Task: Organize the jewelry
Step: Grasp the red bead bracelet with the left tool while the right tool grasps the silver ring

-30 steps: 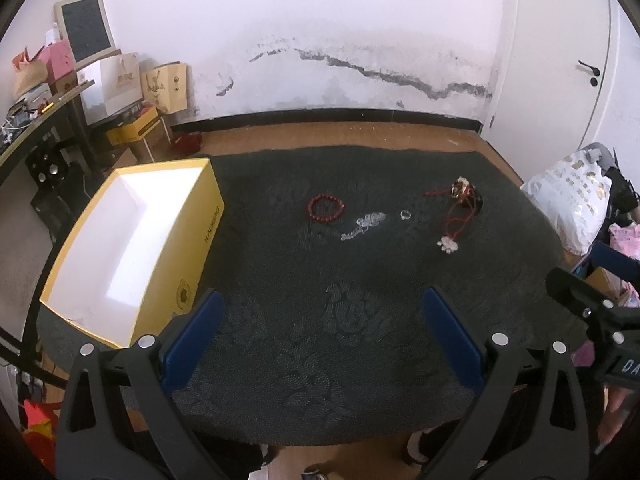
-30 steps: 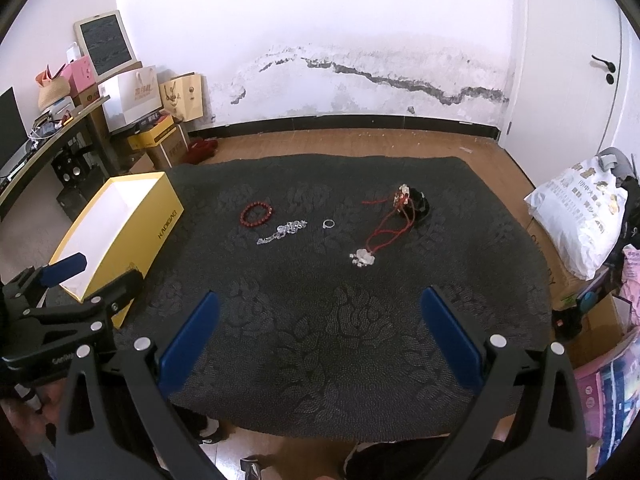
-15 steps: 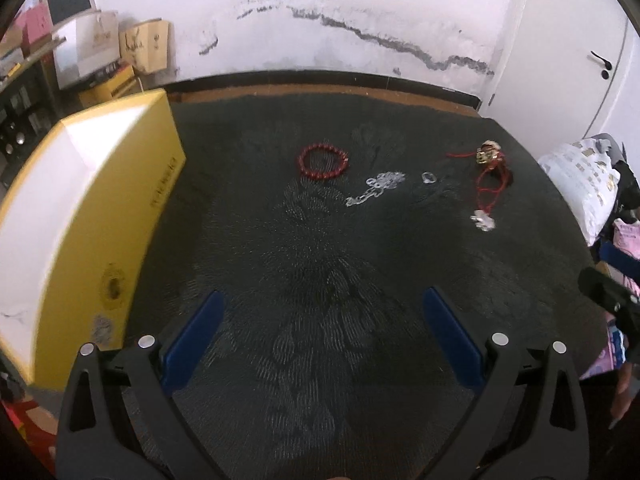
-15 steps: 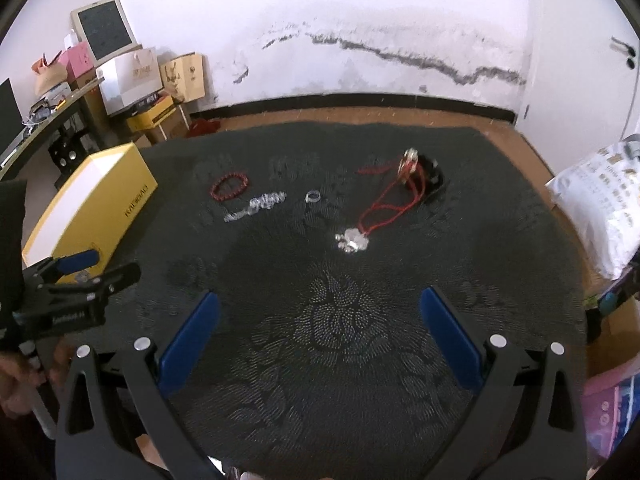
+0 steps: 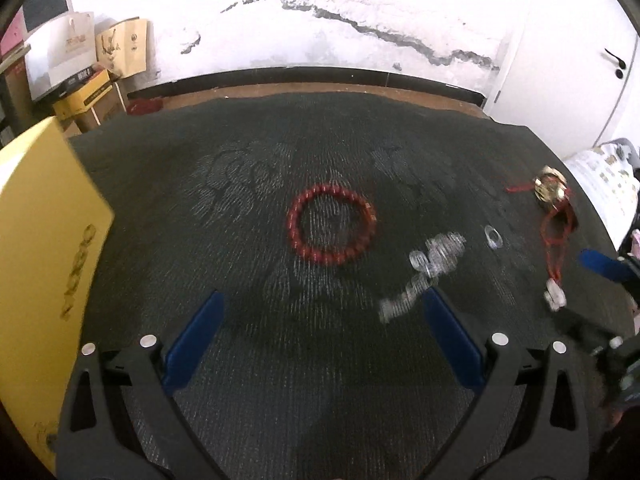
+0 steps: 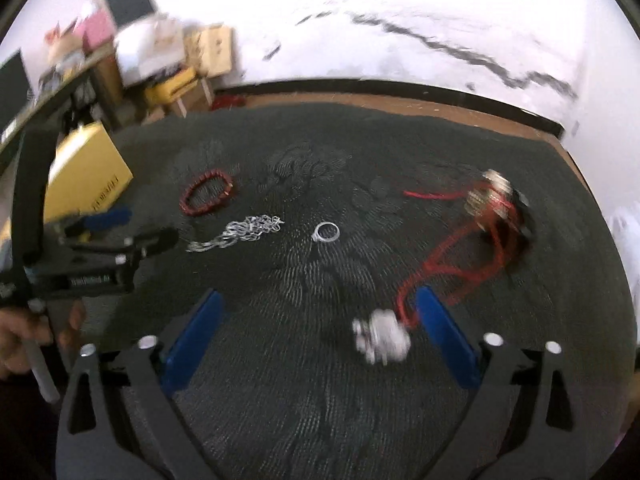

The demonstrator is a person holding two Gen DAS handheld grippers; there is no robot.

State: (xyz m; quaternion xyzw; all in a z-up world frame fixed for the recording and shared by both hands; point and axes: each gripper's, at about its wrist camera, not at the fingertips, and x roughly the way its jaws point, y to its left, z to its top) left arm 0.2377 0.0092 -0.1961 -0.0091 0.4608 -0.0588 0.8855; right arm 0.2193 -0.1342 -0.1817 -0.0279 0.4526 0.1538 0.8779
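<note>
A dark grey patterned cloth [image 5: 320, 380] covers the tabletop, with a floral weave showing through it. Beyond its far edge lie a strip of brown floor and a white wall [image 5: 320, 32] marked by a long dark crack. A white door [image 5: 592, 80] with a black handle stands ahead to the right of the left gripper [image 5: 320, 308].

Straight ahead of the left gripper, between the lines of its two blue fingers [image 5: 196, 332], a red bead bracelet [image 5: 332, 225] lies flat in a closed ring. A silver chain [image 5: 428, 268], blurred, lies just off its right fingertip, and a small clear ring [image 5: 493, 236] sits beyond that. The left gripper is spread wide with nothing between its fingers. A yellow box [image 5: 44, 264] stands close on its left side.

The right gripper [image 6: 316, 312] is also spread wide and holds nothing. A blurred white pendant [image 6: 382, 336] lies near its right fingertip, tied to a red cord [image 6: 452, 264] that runs ahead and right to a gold ornament [image 6: 490, 194].

The right wrist view alone shows the left gripper from the side, the hand [image 6: 24, 344] gripping it, and cluttered shelves [image 6: 80, 64] with a dark screen at far left. Only the left wrist view shows the door and a printed white bag [image 5: 604, 184] at the right edge.
</note>
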